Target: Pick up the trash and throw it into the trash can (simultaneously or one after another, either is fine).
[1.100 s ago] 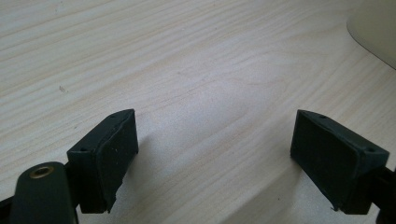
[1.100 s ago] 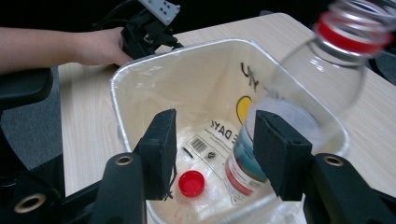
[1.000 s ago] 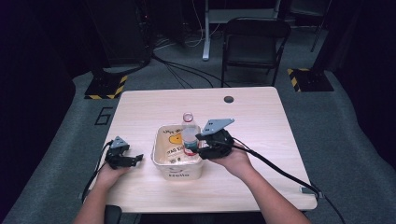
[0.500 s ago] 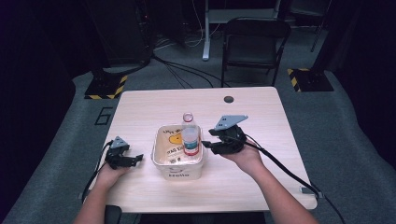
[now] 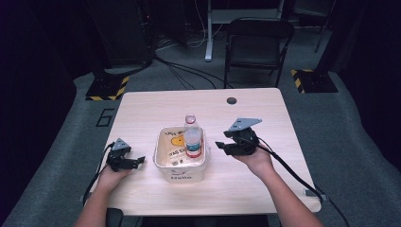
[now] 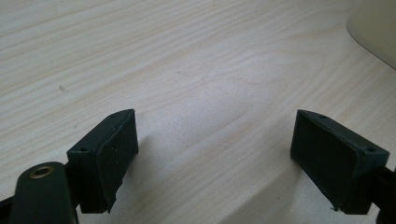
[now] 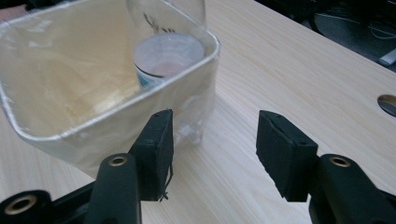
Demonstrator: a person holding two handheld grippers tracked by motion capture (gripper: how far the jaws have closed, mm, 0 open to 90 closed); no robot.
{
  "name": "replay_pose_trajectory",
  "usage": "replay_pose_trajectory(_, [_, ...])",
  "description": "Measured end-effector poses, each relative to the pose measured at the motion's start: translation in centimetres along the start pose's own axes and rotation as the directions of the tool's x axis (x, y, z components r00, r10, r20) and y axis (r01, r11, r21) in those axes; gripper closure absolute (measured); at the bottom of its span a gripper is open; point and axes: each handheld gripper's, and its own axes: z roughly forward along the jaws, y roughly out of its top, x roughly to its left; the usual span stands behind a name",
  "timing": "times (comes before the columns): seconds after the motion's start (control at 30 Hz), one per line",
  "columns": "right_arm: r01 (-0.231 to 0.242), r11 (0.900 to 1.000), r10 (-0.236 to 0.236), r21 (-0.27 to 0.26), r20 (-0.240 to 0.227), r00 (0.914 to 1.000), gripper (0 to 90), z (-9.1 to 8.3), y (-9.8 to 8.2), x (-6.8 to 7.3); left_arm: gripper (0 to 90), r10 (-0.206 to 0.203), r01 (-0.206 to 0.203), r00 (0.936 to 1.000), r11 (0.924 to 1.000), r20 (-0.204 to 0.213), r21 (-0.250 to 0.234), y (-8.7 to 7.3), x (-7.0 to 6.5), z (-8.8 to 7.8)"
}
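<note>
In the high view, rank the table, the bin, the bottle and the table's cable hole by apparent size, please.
1. Table
2. Bin
3. Bottle, standing in the bin
4. Cable hole

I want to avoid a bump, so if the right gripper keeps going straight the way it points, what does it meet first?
Probably the translucent cream plastic tub: the right gripper points at its near corner, jaws open with nothing between them. The clear plastic bottle stands inside, behind that wall. Depth is hard to judge.
</note>
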Motion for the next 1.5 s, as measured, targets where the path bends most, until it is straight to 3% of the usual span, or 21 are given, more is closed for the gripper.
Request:
replay_pose_trajectory(0.43, [-0.045, 0.999, 0.046, -0.029, 0.029, 0.9985, 44.1, 0.0, -2.8, -0.9, 14.9, 0.001, -0.001, 1.0, 1.0, 0.006, 0.006, 0.0, 0.0, 0.0])
replay_pose_trajectory(0.67, [-0.062, 0.998, 0.063, -0.013, 0.042, 0.9971, 40.8, 0.6, -4.8, -1.2, 14.9, -0.005, 0.005, 1.0, 1.0, 0.005, 0.002, 0.0, 0.0, 0.0])
replay_pose_trajectory(0.73, [-0.069, 0.998, 0.068, 0.014, 0.054, 0.9962, 38.6, 0.9, -5.3, -1.2, 14.9, -0.002, 0.002, 1.0, 1.0, 0.006, 0.001, 0.0, 0.0, 0.0])
replay_pose_trajectory(0.87, [-0.046, 0.999, 0.045, 0.022, 0.052, 0.9976, 38.7, 1.5, -5.8, -1.0, 14.9, -0.001, 0.001, 1.0, 1.0, 0.006, 0.008, 0.0, 0.0, -0.1])
replay_pose_trajectory(1.17, [-0.099, 0.995, 0.097, 0.03, 0.067, 0.993, 38.3, 2.1, -7.7, -2.1, 14.9, -0.001, 0.001, 1.0, 1.0, 0.006, 0.007, 0.0, 0.0, -0.1])
replay_pose_trajectory(1.23, [-0.102, 0.994, 0.098, 0.045, 0.083, 0.9918, 37.9, 2.3, -8.1, -2.3, 14.9, -0.001, 0.001, 1.0, 1.0, 0.006, 0.007, 0.0, 0.0, -0.1])
replay_pose_trajectory(1.4, [-0.099, 0.994, 0.096, 0.044, 0.069, 0.993, 38.0, 2.7, -8.8, -2.3, 14.9, -0.002, 0.002, 1.0, 1.0, 0.006, 0.007, 0.0, 0.0, -0.1])
replay_pose_trajectory(1.5, [-0.102, 0.992, 0.096, 0.075, 0.081, 0.9921, 37.7, 3.2, -9.4, -2.5, 14.9, -0.001, 0.001, 1.0, 1.0, 0.006, 0.008, 0.0, 0.0, -0.1])
